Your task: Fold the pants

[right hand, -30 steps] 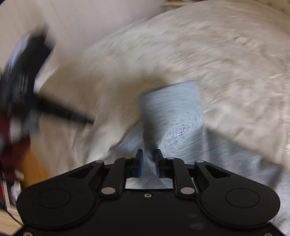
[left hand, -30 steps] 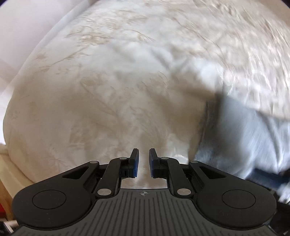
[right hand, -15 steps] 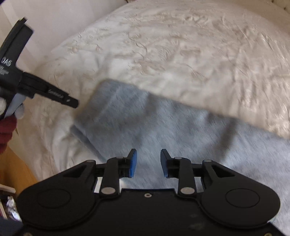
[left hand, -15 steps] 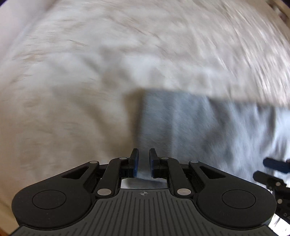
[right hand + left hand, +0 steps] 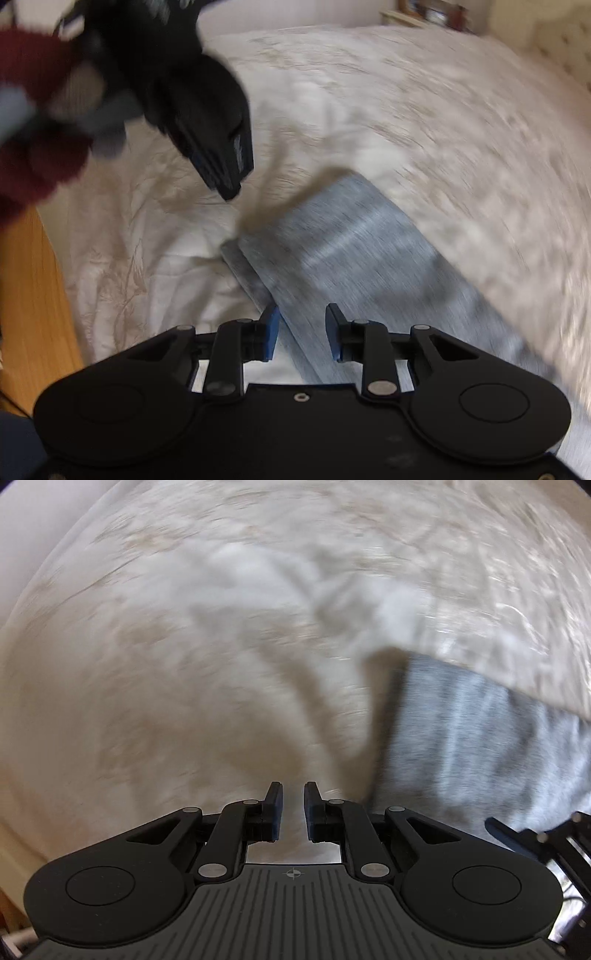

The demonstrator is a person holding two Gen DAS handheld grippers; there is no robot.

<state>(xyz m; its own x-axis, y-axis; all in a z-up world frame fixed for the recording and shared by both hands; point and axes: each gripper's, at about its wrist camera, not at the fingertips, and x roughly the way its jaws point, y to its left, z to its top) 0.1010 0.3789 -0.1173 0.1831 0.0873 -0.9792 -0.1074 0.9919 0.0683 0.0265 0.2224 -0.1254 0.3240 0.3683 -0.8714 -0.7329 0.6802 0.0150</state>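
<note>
Just past my right gripper (image 5: 301,330), whose jaws stand apart and hold nothing, the grey pants (image 5: 354,251) lie folded flat near the bed's (image 5: 424,110) near-left corner. My left gripper (image 5: 292,810) is almost shut and empty over bare bedspread beside them. Beyond, open cream cover runs to the far edge.

Cream embroidered bedspread (image 5: 369,92) over a bed, orange wooden floor (image 5: 29,295) alongside, pale wall (image 5: 33,528) behind.
</note>
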